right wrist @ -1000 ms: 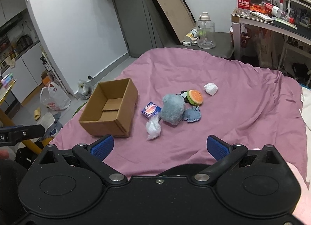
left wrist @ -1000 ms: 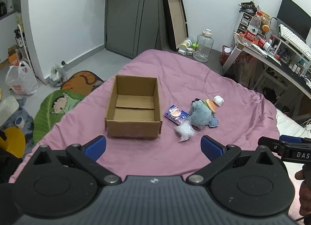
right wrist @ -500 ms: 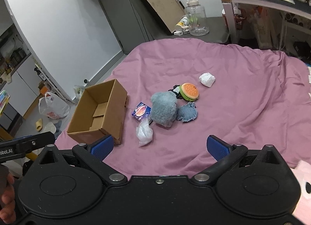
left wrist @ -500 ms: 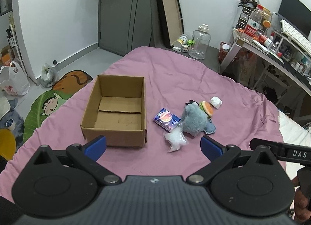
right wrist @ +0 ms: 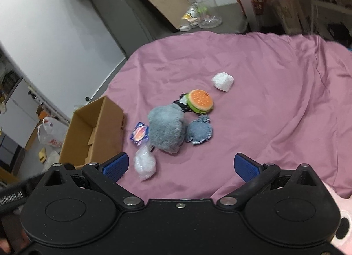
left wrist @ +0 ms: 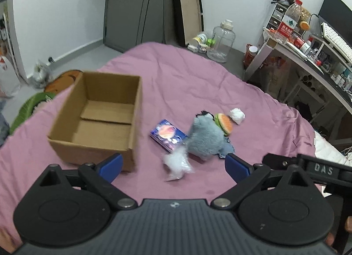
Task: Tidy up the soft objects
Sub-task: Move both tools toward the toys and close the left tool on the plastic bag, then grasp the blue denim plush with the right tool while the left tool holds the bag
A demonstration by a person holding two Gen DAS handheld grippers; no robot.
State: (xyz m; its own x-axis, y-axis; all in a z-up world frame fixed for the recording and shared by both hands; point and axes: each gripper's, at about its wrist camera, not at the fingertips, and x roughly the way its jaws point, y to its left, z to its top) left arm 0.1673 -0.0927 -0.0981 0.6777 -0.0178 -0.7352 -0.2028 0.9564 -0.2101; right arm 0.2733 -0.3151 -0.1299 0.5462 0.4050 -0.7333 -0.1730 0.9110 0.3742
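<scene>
2 grippers (left wrist: 173,164) (right wrist: 180,166) spread above bedspread (right wrist: 275,92)

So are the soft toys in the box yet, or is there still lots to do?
Nothing is put away yet: the cardboard box is empty. Both the left gripper and the right gripper are open and hold nothing. Left on the pink bedspread: the grey plush, burger toy, denim pouch, clear stuffing bag, white wad and blue packet.

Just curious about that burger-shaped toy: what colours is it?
The burger toy has an orange speckled top over a green layer, clearest in the right wrist view.
</scene>
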